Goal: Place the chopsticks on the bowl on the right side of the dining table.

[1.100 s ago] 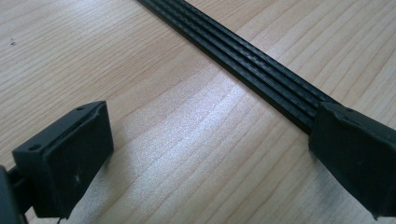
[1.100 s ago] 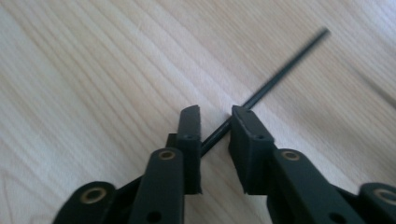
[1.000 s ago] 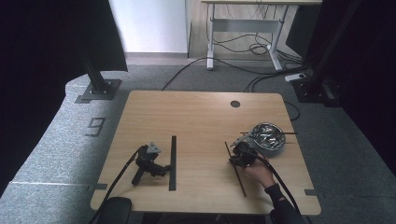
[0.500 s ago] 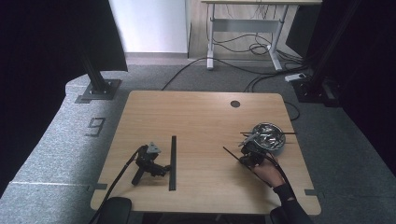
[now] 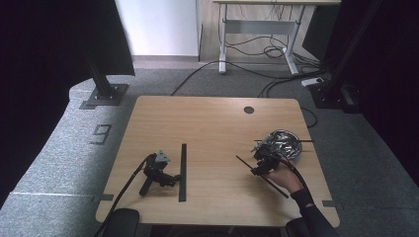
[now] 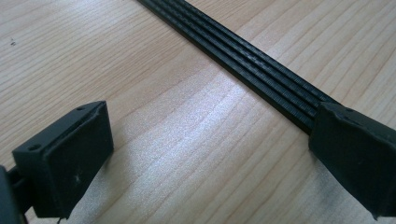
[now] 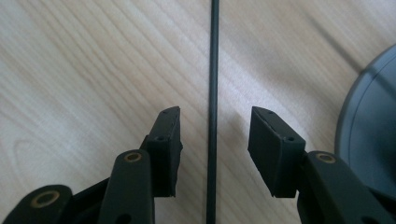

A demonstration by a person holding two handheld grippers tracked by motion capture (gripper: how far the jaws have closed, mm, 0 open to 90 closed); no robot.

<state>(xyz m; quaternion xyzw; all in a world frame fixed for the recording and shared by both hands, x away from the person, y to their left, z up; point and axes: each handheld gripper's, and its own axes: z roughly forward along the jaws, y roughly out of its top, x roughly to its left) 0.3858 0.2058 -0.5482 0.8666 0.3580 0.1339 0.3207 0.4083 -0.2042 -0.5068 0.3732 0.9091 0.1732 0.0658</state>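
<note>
Table (image 5: pixel 207 123): light wood w/ rounded corners, far half bare, so lots of open room toward the back edge; a small dark hole (image 5: pixel 248 109) sits near the far edge, right of centre. Front edge is close behind both grippers.

Bowl (image 5: pixel 282 144): shiny, crinkled metal look, near the right edge, w/ thin dark sticks lying across its rim. Its grey wall (image 7: pixel 369 140) shows at the right of the right gripper view.

Strip (image 5: pixel 183 172): long, flat, black, w/ lengthwise ribs, running front-to-back left of centre. In the left gripper view the strip (image 6: pixel 243 60) passes under one jaw tip.

L gripper (image 5: pixel 159 170): lies on the table, no hand on it, just left of the strip. Jaws wide, nothing btwn them but wood.

R gripper (image 5: pixel 264 160): in the person's hand (image 5: pixel 284 178), just beside the bowl. Jaws have just been opening; now part-open.

Rod (image 7: pixel 213 93): thin, straight, black, flat on the table, btwn the R jaws, pads clear of it on both sides. From above the rod (image 5: pixel 244 163) runs diagonally, far-left to near-right, front end close to the front edge.
</note>
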